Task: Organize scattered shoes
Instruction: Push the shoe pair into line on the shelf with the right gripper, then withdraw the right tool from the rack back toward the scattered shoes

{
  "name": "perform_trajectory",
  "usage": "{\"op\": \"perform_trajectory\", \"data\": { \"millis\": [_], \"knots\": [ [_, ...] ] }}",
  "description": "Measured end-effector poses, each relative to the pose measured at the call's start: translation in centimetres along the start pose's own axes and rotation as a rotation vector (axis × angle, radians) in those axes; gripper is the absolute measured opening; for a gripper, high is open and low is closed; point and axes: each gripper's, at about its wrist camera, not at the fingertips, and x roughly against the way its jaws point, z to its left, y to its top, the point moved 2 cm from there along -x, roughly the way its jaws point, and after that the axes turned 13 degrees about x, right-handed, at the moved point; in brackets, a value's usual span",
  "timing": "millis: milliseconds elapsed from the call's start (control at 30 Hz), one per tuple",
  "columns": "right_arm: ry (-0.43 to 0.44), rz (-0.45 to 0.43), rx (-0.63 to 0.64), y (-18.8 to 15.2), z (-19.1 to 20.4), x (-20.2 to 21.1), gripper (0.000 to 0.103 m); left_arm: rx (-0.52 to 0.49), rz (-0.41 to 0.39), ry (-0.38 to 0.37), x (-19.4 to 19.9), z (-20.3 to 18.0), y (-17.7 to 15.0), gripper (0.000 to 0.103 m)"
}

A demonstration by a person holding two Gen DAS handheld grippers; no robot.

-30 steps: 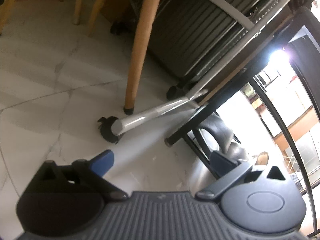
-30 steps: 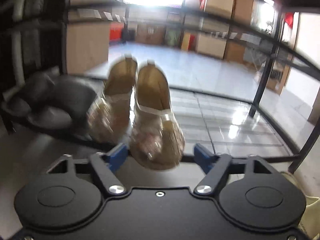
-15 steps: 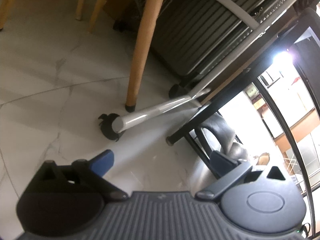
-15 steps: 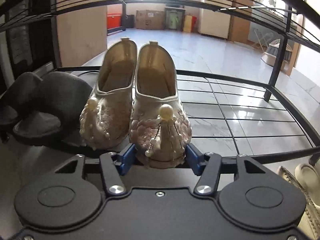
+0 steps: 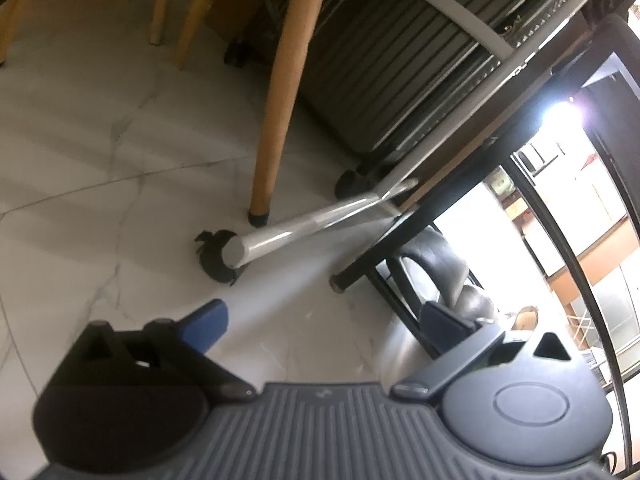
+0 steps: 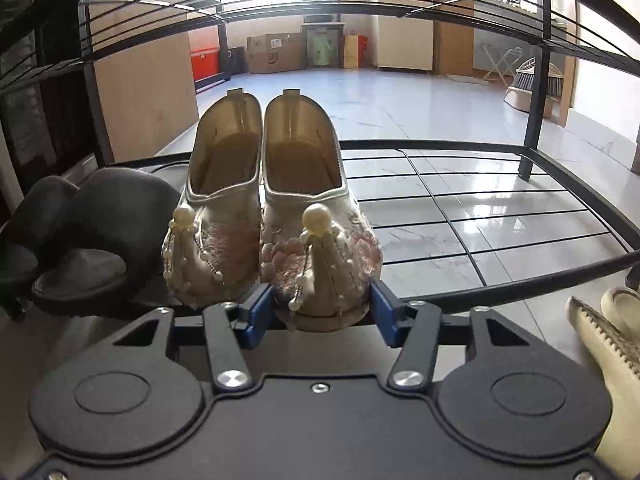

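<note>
In the right wrist view two cream beaded shoes stand side by side on the black wire shoe rack [image 6: 460,216], toes toward me. My right gripper [image 6: 320,306] has its blue pads on both sides of the toe of the right beaded shoe [image 6: 316,236]; the left beaded shoe [image 6: 216,232] stands next to it. A pair of dark grey slippers [image 6: 92,236] lies on the rack to the left. My left gripper [image 5: 324,320] is open and empty above the white marble floor, beside the rack's leg [image 5: 360,264].
Cream shoes [image 6: 604,328] lie on the floor at lower right of the right wrist view. In the left wrist view, a wooden chair leg [image 5: 276,120], a metal tube with a caster [image 5: 224,252] and a dark ribbed suitcase [image 5: 400,60] stand ahead.
My right gripper carried the right beaded shoe onto the rack and set it down beside its mate; the view went from blurred to steady. The left gripper barely moved.
</note>
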Motion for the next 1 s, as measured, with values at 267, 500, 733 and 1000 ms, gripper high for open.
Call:
{"op": "perform_trajectory", "data": {
  "millis": [267,500,733,1000],
  "knots": [
    [-0.036,0.030,-0.115,2.6,-1.0,-2.0,0.058,-0.013,-0.006,0.003,0.1,-0.1,-0.1,0.102],
    [-0.020,0.045,-0.063,3.0,-0.9,-1.6,0.079,-0.029,-0.012,0.004,0.0,-0.3,-0.1,0.102],
    [-0.053,-0.045,0.053,0.9,-1.2,6.0,0.097,-0.091,-0.028,0.015,0.3,-1.0,-0.6,0.102],
    [-0.199,-0.173,0.052,-4.5,-5.3,19.4,0.103,-0.251,-0.069,-0.008,1.7,-3.0,-2.1,0.102]
  ]
}}
